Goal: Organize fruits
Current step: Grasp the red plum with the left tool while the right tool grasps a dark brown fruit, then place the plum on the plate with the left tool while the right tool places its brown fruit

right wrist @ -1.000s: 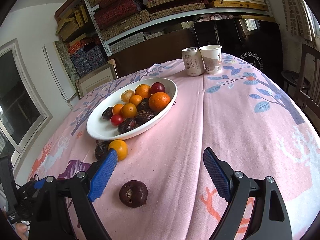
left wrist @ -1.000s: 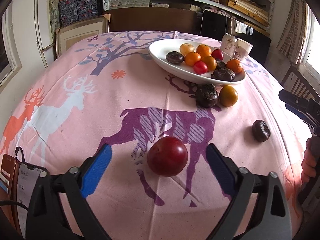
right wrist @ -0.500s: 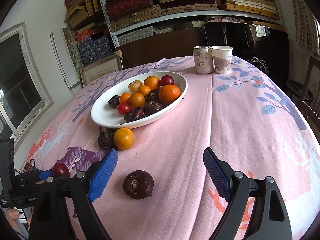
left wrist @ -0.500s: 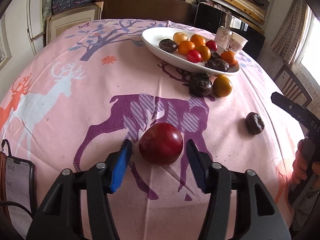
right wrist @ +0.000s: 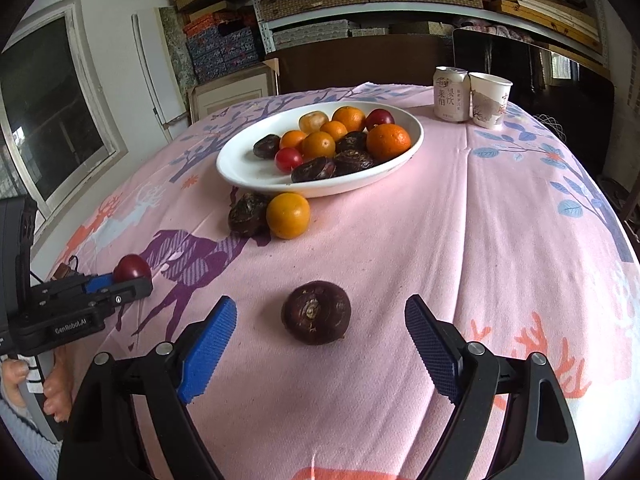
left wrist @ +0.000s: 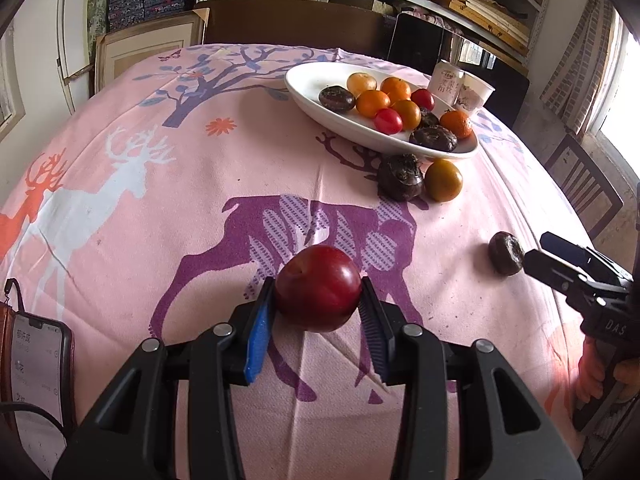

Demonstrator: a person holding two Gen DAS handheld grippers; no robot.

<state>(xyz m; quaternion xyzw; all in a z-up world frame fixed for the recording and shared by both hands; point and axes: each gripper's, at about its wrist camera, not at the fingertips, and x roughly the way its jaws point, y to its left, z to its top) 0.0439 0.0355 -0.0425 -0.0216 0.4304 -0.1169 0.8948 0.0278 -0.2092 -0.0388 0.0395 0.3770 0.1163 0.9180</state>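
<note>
My left gripper (left wrist: 318, 300) is shut on a dark red plum (left wrist: 318, 288) resting on the pink tablecloth; it also shows at the left of the right wrist view (right wrist: 131, 267). My right gripper (right wrist: 320, 334) is open, its blue pads either side of a dark brown water chestnut (right wrist: 316, 312), not touching it; the chestnut also shows in the left wrist view (left wrist: 506, 252). A white oval plate (right wrist: 244, 168) holds several oranges, red fruits and dark chestnuts. Another chestnut (right wrist: 248, 214) and an orange (right wrist: 288, 215) lie just in front of the plate.
A drink can (right wrist: 451, 94) and a paper cup (right wrist: 489, 99) stand behind the plate at the far right. A phone in a brown case (left wrist: 36, 360) lies at the table's near left edge. Chairs and shelves surround the table.
My left gripper closed onto the red plum. My right gripper moved forward so the lone chestnut now sits between its open fingers.
</note>
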